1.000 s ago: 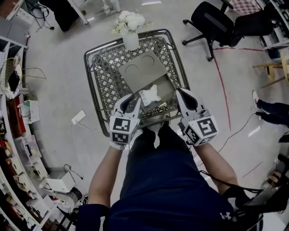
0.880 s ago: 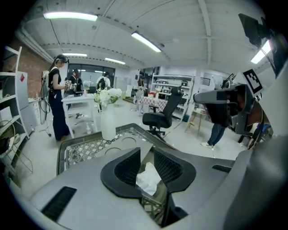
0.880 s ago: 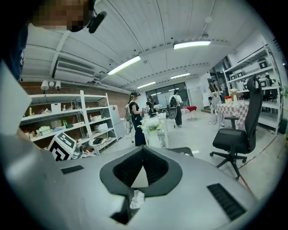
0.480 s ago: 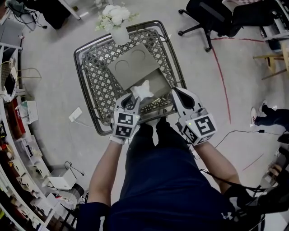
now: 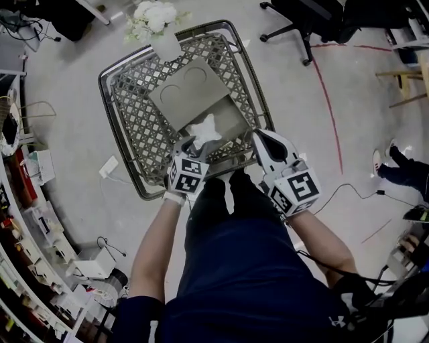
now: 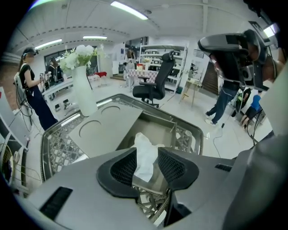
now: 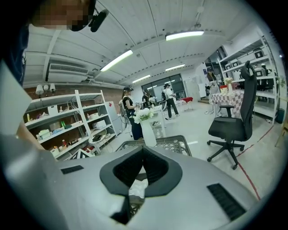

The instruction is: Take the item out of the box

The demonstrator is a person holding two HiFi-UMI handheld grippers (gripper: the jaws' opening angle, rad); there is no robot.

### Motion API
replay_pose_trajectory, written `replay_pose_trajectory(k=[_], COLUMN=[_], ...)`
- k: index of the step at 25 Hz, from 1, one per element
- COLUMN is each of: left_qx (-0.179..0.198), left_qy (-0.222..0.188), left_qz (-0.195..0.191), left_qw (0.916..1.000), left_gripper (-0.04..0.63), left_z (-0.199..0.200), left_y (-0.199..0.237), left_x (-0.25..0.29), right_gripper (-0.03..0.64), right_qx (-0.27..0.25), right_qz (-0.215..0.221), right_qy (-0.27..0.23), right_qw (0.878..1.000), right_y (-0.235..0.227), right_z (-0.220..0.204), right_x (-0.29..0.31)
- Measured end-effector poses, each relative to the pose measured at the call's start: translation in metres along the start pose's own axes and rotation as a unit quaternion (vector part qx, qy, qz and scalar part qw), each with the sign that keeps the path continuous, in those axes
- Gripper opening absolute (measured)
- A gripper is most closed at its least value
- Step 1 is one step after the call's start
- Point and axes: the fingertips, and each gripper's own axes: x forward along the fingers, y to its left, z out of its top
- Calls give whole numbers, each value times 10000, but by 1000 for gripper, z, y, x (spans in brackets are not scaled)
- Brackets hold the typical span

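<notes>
An open cardboard box (image 5: 231,122) lies in a wire basket (image 5: 115,127), its lid flap (image 5: 188,94) folded back. A crumpled white item (image 5: 203,129) sticks up at the box's near edge. My left gripper (image 5: 190,145) is right at it. In the left gripper view the white item (image 6: 143,143) stands between the two mesh pads (image 6: 122,168) of the left gripper (image 6: 147,152); the jaws are opening and the pads do not press on it. My right gripper (image 5: 260,137) hovers at the box's right corner. Seen in its own view, the right gripper (image 7: 142,152) is shut on nothing.
A white vase of flowers (image 5: 155,23) stands on the basket's far rim. A black office chair (image 5: 315,17) is at the back right, shelves (image 5: 27,221) line the left, and a cable (image 5: 348,194) trails on the floor. Another person's foot (image 5: 395,159) shows at the right.
My left gripper has moved forward up against the white item, which now lies nearer its tips. The basket has shifted up and left in the head view. The right gripper keeps its place.
</notes>
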Motion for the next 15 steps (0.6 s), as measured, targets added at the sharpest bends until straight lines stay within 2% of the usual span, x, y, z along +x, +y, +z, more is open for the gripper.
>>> replay_pose_trajectory(k=[7, 15], left_qx=[180, 390], left_qy=[520, 929], left_qz=[-123, -35], left_qw=[9984, 9949], left_gripper=[184, 190], left_z=[-24, -40], left_y=[-5, -3], left_x=[29, 53], right_gripper=[2, 2], right_qx=[143, 243], right_qz=[-80, -138], right_qy=[98, 199], right_qw=[9998, 9994], right_y=[-9, -14], right_z=[-13, -26], right_x=[-1, -2])
